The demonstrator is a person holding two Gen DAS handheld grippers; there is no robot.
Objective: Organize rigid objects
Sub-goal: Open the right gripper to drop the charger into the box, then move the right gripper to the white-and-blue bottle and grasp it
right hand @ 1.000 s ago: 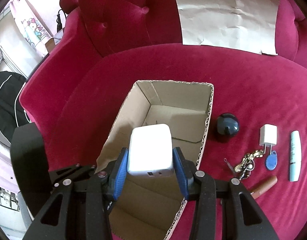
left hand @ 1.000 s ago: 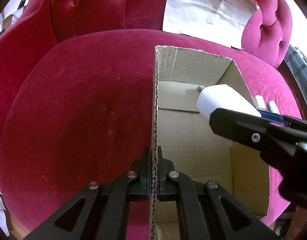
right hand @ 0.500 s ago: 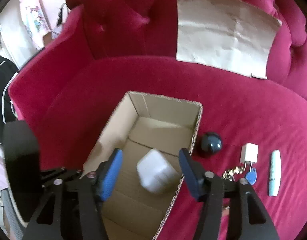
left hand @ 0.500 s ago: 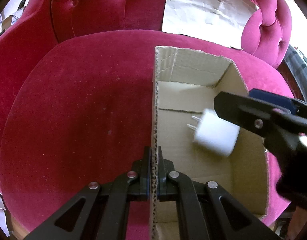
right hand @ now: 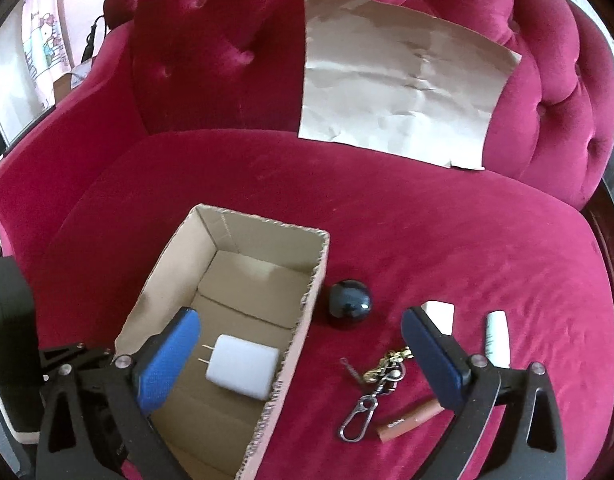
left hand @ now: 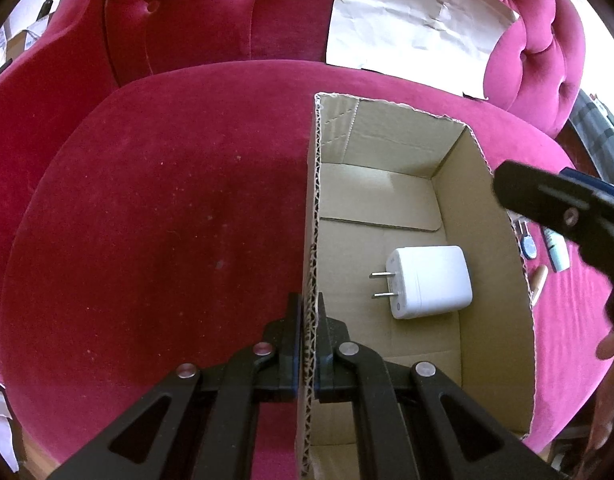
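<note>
An open cardboard box [left hand: 495,184] [right hand: 303,312] stands on the red velvet sofa seat. A white plug charger [left hand: 431,282] [right hand: 243,370] lies on the box floor, prongs pointing left. My left gripper [left hand: 307,316] is shut on the box's left wall. My right gripper [right hand: 299,344] is wide open and empty, above the box's right wall; it shows at the right of the left wrist view [left hand: 555,208]. To the right of the box lie a dark ball [right hand: 350,302], a key ring [right hand: 381,376], a brown tube [right hand: 411,424], a small white charger [right hand: 441,314] and a white tube [right hand: 497,338].
A crumpled sheet of brown paper [right hand: 403,88] [left hand: 419,20] leans on the tufted backrest. The sofa seat [left hand: 167,220] to the left of the box is bare velvet. A black object [right hand: 7,340] stands at the left edge of the right wrist view.
My right gripper opened and let the white charger drop into the box, then drew back to the right. The charger now rests on the box floor. The left gripper kept its hold.
</note>
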